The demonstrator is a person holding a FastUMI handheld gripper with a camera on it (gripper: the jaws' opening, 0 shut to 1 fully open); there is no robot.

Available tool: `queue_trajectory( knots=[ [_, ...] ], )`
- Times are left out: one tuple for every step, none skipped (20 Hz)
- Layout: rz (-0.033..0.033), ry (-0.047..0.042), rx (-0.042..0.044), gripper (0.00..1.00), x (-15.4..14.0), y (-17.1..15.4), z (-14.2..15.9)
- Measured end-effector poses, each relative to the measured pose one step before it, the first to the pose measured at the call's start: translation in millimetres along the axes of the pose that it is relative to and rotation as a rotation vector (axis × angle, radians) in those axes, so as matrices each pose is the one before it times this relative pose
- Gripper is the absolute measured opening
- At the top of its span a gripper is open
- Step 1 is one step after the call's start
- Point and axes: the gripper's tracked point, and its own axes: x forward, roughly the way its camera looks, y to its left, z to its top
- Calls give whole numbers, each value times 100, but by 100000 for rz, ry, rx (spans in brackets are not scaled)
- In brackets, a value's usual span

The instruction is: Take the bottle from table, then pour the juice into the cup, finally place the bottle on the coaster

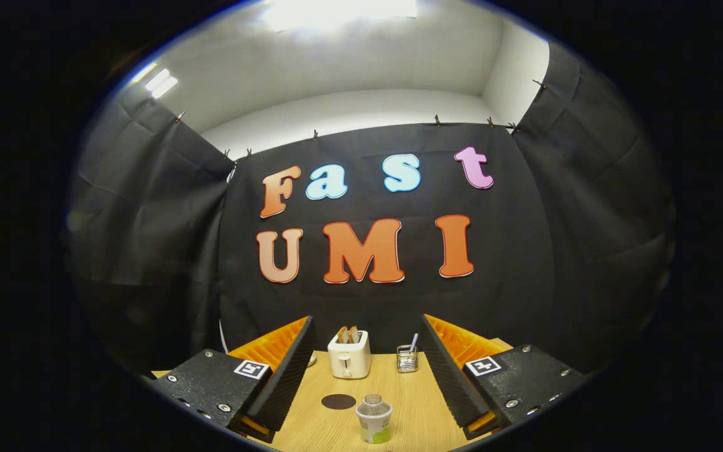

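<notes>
Two fingers of the claw (361,402) stand wide apart above the wooden counter (412,408), gripping nothing. Between them, close in, stands a small clear bottle (373,419) with a green-and-white label, upright. Just beside it, toward the left finger, a dark round coaster (338,402) lies flat on the wood, apart from the bottle. Farther off, near the black cloth wall, sit a white toaster (349,355) with bread slices in it and a small glass cup (407,358) holding a utensil.

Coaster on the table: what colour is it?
Dark brown, almost black; the round coaster lies beside the bottle, between the open gripper fingers, gripper view.
</notes>
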Motion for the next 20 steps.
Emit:
queue_trajectory(
  knots=[
    [1195,925,229,98,-7,306,-784],
    [893,1257,89,98,60,116,-1016],
    [385,1421,-32,98,134,42,-1028],
    [45,1645,-124,98,31,-111,-994],
    [144,1435,-204,98,197,-57,-1080],
    [297,1200,-94,98,80,-4,-946],
    [852,448,15,98,101,120,-853],
    [503,537,-233,98,50,60,-954],
    [-118,88,-436,98,196,-105,-862],
    [-636,-364,-620,98,131,-271,-608],
    [-490,-189,-851,98,241,-238,-812],
    [-70,-140,-1022,98,144,-4,-784],
    [-284,888,-987,98,274,-47,-1096],
    [127,803,-788,98,117,3,-1062],
    [-304,1270,-642,98,301,52,-998],
    [-11,1302,-644,98,315,-1,-1007],
    [-422,1499,-613,98,340,-31,-1105],
    [-194,1462,-598,98,273,-3,-1093],
    [-271,1442,-692,98,248,-20,-975],
    [-688,1217,-538,98,435,-163,-833]
  ],
)
